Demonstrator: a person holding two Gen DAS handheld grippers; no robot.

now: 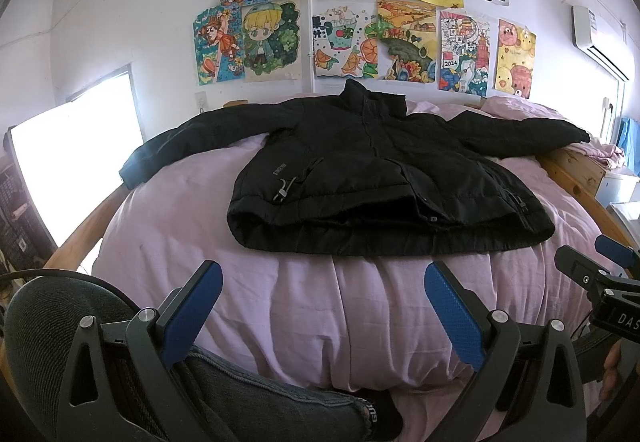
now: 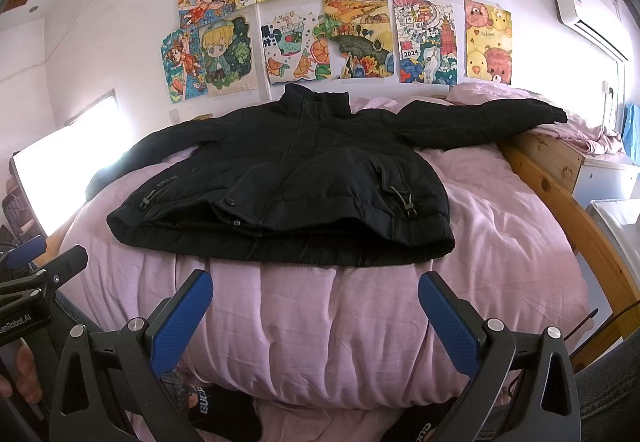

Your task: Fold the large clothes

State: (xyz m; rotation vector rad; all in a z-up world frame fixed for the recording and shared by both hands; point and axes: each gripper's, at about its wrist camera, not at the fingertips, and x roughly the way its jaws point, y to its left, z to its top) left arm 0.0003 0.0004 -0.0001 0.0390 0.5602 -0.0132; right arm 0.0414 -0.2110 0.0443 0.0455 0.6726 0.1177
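A black padded jacket (image 1: 376,178) lies flat, front side up, in the middle of both frames on a pale pink duvet (image 1: 304,306). Its collar points toward the top of the frame and its hem toward the bottom. Both sleeves stretch outward, one to the left edge of the bed, the other to the right, where its cuff rests over the wooden bed frame (image 2: 560,178).

In the left wrist view, the left gripper (image 1: 323,300) fills the bottom of the frame, its blue-padded fingers (image 1: 454,312) spread wide and holding nothing, just below the jacket's hem and not touching it. The right gripper (image 2: 315,304) sits the same way in its own view: jaws wide apart, empty, short of the hem. A person's leg in grey jeans (image 1: 256,398) shows at the bottom.

On the white wall above the bed hangs a cluster of colourful children's drawings (image 1: 360,10). An air conditioner (image 1: 600,38) is mounted at upper right, and a bright window (image 1: 80,138) glows at the left.
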